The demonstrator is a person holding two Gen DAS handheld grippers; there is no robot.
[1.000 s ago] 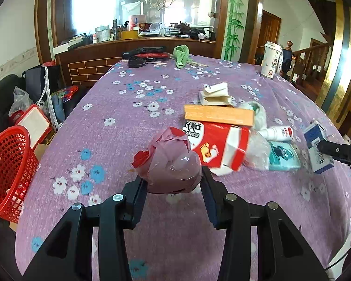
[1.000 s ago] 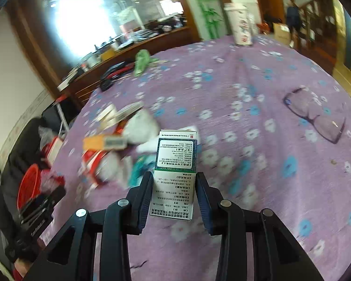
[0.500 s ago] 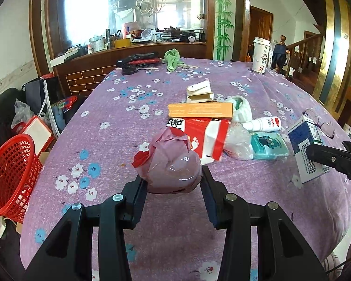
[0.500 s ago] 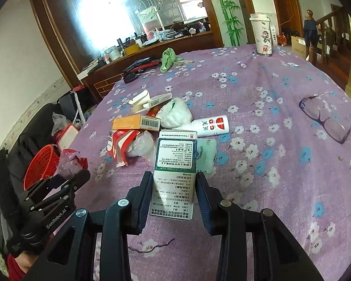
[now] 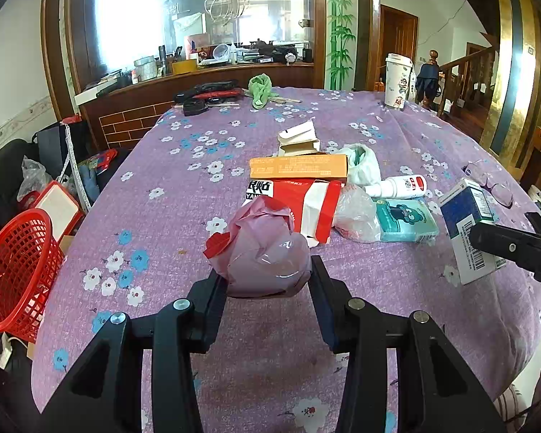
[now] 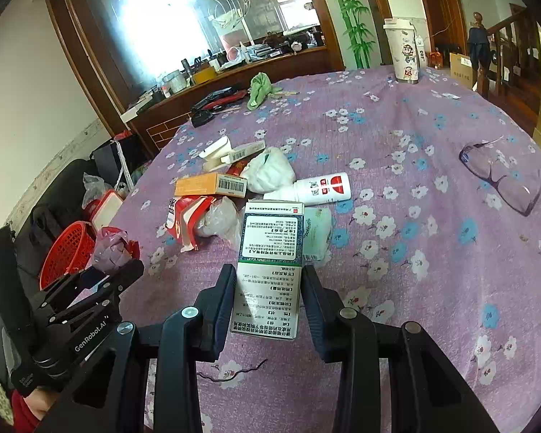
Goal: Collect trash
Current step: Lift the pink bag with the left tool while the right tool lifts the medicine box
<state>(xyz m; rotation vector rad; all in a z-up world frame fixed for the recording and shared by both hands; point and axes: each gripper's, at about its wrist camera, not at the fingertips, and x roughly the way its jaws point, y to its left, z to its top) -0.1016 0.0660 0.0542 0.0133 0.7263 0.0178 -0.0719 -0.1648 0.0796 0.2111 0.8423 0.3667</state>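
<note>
Pink bag clamped in left hand-held gripper; medicine box clamped in right hand-held gripper.

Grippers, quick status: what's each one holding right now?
Left gripper: shut on the pink plastic bag.
Right gripper: shut on the printed medicine box.

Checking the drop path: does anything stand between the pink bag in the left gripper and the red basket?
Nothing visible does. The left gripper holds the pink bag above the table; the red basket sits lower, off the table's left edge, with only bare cloth between them.
</note>
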